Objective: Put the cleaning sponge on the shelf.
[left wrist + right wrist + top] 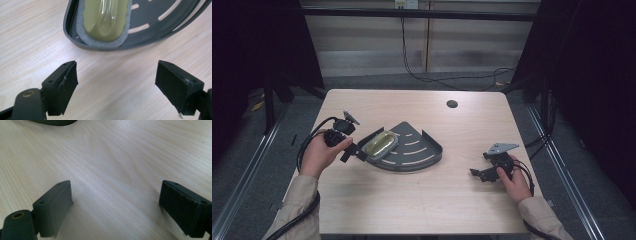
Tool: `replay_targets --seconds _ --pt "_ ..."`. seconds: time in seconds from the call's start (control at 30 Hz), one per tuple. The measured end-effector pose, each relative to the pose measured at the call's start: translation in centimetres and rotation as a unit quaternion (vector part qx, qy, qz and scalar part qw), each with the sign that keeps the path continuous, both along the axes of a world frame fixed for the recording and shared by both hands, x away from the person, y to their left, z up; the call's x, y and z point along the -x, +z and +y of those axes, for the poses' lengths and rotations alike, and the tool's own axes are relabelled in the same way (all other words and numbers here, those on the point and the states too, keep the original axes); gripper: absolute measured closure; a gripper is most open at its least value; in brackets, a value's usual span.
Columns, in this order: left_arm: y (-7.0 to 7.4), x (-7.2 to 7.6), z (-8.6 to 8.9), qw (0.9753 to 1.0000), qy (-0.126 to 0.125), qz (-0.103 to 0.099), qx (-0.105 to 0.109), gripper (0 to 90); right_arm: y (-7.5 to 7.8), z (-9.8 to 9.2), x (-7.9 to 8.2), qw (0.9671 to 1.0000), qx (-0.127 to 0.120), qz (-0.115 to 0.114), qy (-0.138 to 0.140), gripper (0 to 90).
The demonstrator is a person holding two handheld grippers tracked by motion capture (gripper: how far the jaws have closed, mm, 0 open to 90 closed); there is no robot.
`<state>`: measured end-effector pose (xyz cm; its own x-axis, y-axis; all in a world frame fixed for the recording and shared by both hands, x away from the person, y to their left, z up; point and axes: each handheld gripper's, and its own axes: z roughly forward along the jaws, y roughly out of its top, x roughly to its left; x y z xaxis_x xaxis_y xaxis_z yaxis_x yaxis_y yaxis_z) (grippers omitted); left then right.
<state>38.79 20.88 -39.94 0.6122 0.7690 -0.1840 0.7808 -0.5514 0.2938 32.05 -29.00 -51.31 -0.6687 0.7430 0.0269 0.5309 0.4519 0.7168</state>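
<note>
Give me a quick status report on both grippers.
Left gripper open, just short of sponge in grey tray. Right gripper open over bare table.

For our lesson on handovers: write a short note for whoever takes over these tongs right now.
Left tongs: open, empty, just short of the tray's near corner.
Right tongs: open, empty, over bare table right of the tray.
Things: yellow-green sponge lies in the dark quarter-round tray, at its left end.
Done: nothing is gripped.
Left: probably close the left tongs on sponge or tray.
</note>
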Motion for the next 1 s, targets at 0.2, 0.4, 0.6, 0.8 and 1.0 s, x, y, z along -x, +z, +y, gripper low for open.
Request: replay_targets --seconds 0.2,0.4,0.6,0.8,1.0 --pt "-0.5 0.8 0.7 1.0 0.002 0.0 0.0 17.8 0.0 0.0 0.0 1.0 0.0 0.0 0.0 10.9" --pt "-1.1 1.5 1.3 1.0 -0.001 -0.003 -0.001 17.8 0.0 0.0 0.0 1.0 0.0 0.0 0.0 10.9" --pt "-2.0 2.3 1.6 1.0 0.007 -0.005 -0.001 18.0 0.0 0.0 0.0 1.0 0.0 0.0 0.0 10.9" --pt "-3.0 3.0 2.0 1.0 0.007 -0.001 0.0 18.0 0.0 0.0 0.0 1.0 0.0 -0.001 0.0 10.9" --pt "-4.1 3.6 2.7 0.9999 0.013 -0.003 0.01 18.1 0.0 0.0 0.0 1.0 0.0 -0.001 0.0 10.9"
